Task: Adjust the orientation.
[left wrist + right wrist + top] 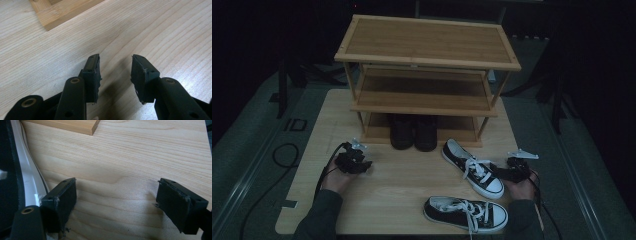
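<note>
While both forearms rest low on the table [402, 180], each hand-held gripper gapes empty

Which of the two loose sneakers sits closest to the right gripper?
The angled sneaker, its toe beside the right gripper. The other sneaker lies crosswise at the table's front edge.

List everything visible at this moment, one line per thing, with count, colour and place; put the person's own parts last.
Sneakers: 2, black with white soles and laces, front right of the table, apart.
Dark shoes: 2, black, side by side on the rack's bottom shelf.
Shoe rack: 1, light wood, three shelves, back of the table.
Table: 1, pale wood.
Left gripper: 1, black, open over bare table.
Right gripper: 1, black, open beside the nearer-rack sneaker.
Sleeves: 2, dark, bottom edge.
</note>
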